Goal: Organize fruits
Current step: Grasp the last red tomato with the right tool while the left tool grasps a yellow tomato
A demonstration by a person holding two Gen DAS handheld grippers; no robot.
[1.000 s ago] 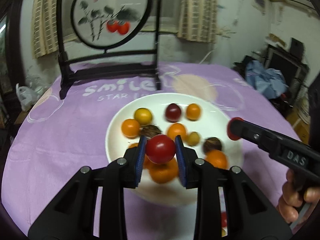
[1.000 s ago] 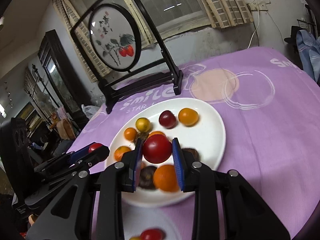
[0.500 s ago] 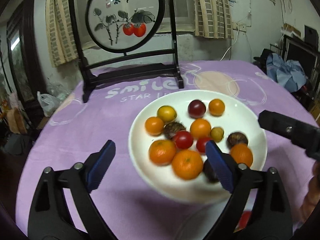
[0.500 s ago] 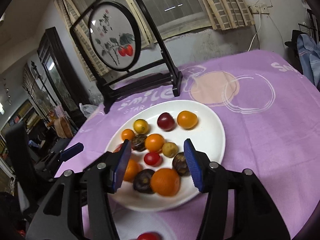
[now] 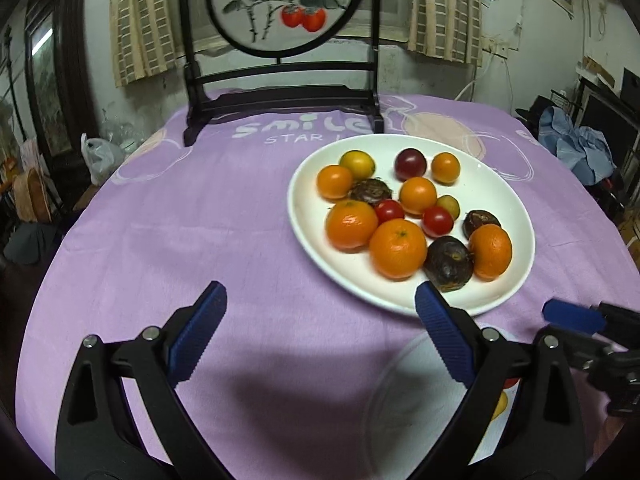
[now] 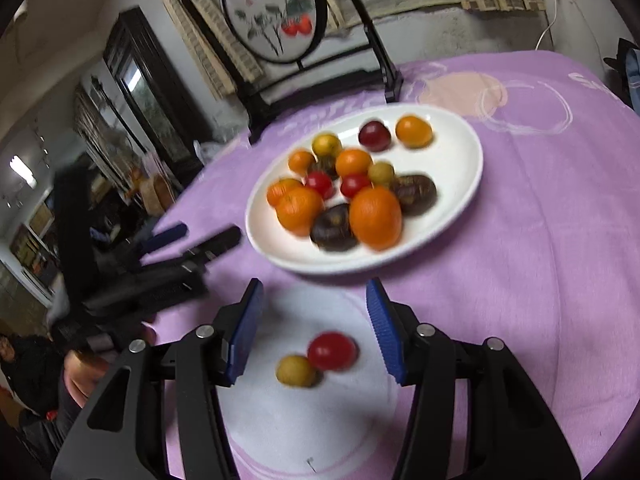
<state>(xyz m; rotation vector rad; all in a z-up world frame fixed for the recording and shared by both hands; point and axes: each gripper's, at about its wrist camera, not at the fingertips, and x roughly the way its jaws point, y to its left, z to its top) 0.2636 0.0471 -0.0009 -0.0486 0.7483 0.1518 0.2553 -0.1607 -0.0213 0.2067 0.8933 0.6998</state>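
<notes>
A large white plate (image 5: 508, 200) (image 6: 460, 168) holds several oranges, red tomatoes, dark fruits and small yellow ones. Two red tomatoes (image 5: 437, 221) lie in its middle. A smaller white plate (image 6: 288, 420) (image 5: 420, 408) in front holds a red tomato (image 6: 332, 351) and a yellow fruit (image 6: 296, 370). My left gripper (image 5: 318, 338) is open and empty, over the purple cloth left of the large plate. My right gripper (image 6: 314, 334) is open and empty, above the small plate, with the red tomato between its jaws' line.
A black-framed round painted screen (image 5: 280, 4) stands at the table's far side. The purple cloth (image 5: 180, 220) covers the round table. The right gripper shows at the lower right of the left wrist view (image 5: 592, 332). Room clutter surrounds the table.
Both grippers held red tomatoes one second ago, then opened and dropped them on the large plate. Both have since pulled back; the right one now hangs over the small plate.
</notes>
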